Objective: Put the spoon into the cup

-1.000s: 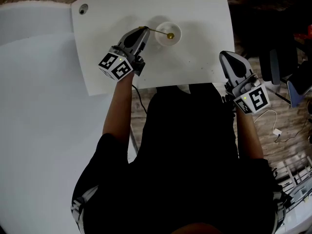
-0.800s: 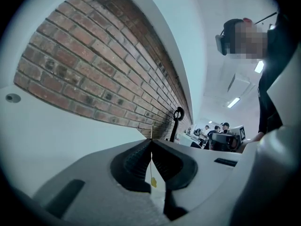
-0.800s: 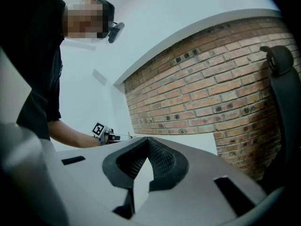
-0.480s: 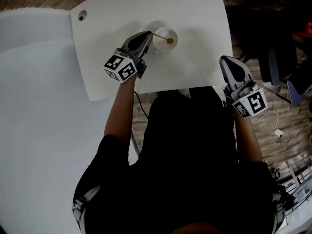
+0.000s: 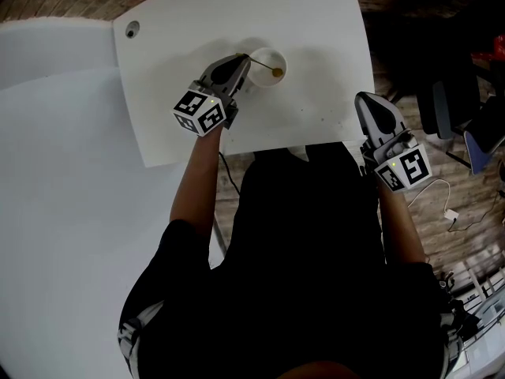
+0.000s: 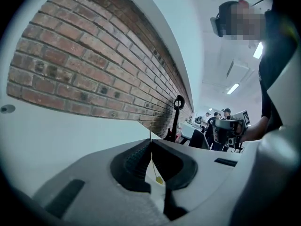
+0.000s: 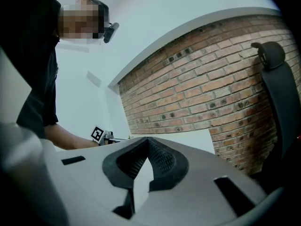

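We see the left gripper (image 5: 243, 58) clamped on the spoon (image 5: 275, 72) handle. Spoon runs left-to-right, gold bowl over the cup (image 5: 264, 78). Right gripper (image 5: 368, 103) is closed w/ nothing in it, by the counter (image 5: 316, 22) edge.

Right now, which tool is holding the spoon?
The left tool, by the white cup: its jaws pinch the spoon by its thin handle, bowl end over the cup. The right tool is shut on nothing, away at the table edge.
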`<control>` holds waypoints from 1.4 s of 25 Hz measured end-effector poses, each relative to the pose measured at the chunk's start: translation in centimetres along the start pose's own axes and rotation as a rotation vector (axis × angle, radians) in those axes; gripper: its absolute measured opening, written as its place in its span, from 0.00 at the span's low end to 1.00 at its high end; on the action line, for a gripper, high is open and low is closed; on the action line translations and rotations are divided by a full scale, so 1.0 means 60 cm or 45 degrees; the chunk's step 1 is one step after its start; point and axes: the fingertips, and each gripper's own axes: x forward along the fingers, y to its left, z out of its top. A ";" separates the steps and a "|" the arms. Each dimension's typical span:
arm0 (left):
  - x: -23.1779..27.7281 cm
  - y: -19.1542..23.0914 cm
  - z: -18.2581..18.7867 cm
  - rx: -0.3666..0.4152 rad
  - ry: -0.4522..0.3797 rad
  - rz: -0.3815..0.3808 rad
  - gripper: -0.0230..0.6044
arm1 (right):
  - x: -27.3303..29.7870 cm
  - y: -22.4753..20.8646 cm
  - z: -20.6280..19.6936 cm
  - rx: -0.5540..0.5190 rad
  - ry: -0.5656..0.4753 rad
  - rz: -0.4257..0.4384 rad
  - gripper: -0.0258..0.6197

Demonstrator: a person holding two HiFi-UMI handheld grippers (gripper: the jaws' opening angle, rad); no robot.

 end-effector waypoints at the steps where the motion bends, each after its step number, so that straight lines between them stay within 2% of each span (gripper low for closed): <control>1: 0.001 0.002 -0.001 0.006 0.003 0.006 0.07 | 0.000 0.000 -0.001 0.004 -0.001 -0.002 0.05; 13: 0.003 0.026 -0.011 0.016 0.008 0.090 0.07 | -0.008 0.004 -0.006 0.026 -0.005 -0.013 0.05; 29: 0.002 0.032 -0.012 0.034 -0.022 0.122 0.07 | -0.013 0.013 -0.006 0.024 -0.003 -0.009 0.05; 31: -0.004 0.033 -0.011 0.016 -0.038 0.138 0.10 | -0.014 0.016 -0.004 0.021 -0.007 -0.006 0.05; 33: -0.017 0.035 -0.008 -0.011 -0.065 0.161 0.21 | -0.013 0.021 -0.003 0.017 -0.008 0.002 0.05; 35: -0.037 0.038 -0.003 -0.021 -0.097 0.184 0.22 | -0.005 0.027 0.000 0.004 -0.014 0.023 0.05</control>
